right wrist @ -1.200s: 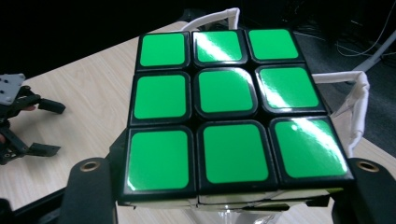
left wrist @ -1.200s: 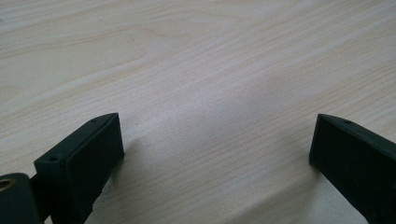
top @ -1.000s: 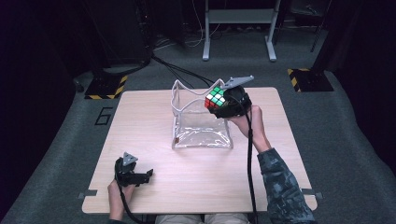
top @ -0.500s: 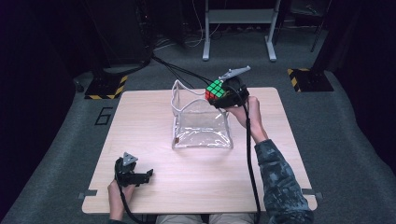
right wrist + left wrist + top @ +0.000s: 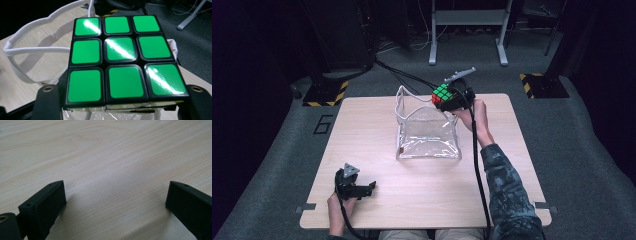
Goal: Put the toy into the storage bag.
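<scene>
Gripping a multicoloured puzzle cube with black edges (image 5: 441,95), the right gripper (image 5: 451,98) hangs over the far right corner of a clear plastic bag with white rope handles (image 5: 428,134), above its open mouth at the far edge of the light wood table (image 5: 362,130). Cube's green face points up; red and other colours show on its side in the high view. In the right gripper view the green face (image 5: 121,58) is all nine squares, w/ the black jaws pressed on either side of it at the bottom and the bag's white handle (image 5: 30,50) looping behind at left. Bag stands near the table's middle, mouth open, handles draped at its far side. Person's right hand (image 5: 477,112) holds that gripper, camo sleeve (image 5: 507,195) running back to the near edge. Left gripper (image 5: 368,188) rests at the near left part of the table, well apart from the bag, jaws spread wide w/ nothing between them; the left gripper view has bare wood grain (image 5: 112,165) between the two black jaws.
</scene>
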The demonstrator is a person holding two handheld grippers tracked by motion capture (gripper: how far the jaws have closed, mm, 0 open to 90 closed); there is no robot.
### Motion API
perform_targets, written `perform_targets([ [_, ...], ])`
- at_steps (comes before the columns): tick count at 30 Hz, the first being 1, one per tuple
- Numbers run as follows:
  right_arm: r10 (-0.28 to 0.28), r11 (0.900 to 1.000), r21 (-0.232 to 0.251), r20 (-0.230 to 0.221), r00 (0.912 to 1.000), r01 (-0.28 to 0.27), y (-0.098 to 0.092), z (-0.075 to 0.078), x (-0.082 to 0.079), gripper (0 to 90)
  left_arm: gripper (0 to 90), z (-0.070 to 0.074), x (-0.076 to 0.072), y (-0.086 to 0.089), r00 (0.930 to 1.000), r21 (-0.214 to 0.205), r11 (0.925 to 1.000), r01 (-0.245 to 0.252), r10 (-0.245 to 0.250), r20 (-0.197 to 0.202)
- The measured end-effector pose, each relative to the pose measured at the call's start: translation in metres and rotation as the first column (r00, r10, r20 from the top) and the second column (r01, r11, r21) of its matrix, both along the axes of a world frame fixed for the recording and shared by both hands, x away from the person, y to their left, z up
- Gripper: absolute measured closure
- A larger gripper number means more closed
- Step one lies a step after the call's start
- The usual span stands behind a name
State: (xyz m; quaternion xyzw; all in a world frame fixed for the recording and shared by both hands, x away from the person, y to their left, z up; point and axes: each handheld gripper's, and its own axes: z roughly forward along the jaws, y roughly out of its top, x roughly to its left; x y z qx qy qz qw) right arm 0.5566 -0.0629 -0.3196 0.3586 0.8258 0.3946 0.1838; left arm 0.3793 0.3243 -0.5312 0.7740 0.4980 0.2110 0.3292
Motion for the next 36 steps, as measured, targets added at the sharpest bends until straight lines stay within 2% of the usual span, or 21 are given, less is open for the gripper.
perform_targets([
  [1,-0.015,0.9999,0.004,-0.016,0.9998,0.015,0.0,-0.001,0.001,33.0,2.8,0.0,0.0,0.0,1.0,-0.001,1.0,0.001,-0.001,0.0],
  [11,-0.027,0.9996,-0.012,-0.009,0.9996,0.027,0.002,-0.005,0.014,33.0,2.8,0.0,0.0,0.0,1.0,0.0,1.0,0.0,0.0,0.001],
  [17,-0.044,0.9987,-0.025,-0.031,0.9986,0.043,0.004,-0.01,0.019,32.9,2.8,0.0,0.0,0.0,1.0,0.0,1.0,0.001,-0.001,0.001],
  [36,-0.039,0.9986,-0.04,-0.084,0.9957,0.035,0.006,-0.024,0.024,32.9,2.8,0.0,0.0,0.0,1.0,0.0,1.0,0.002,-0.002,0.001],
])
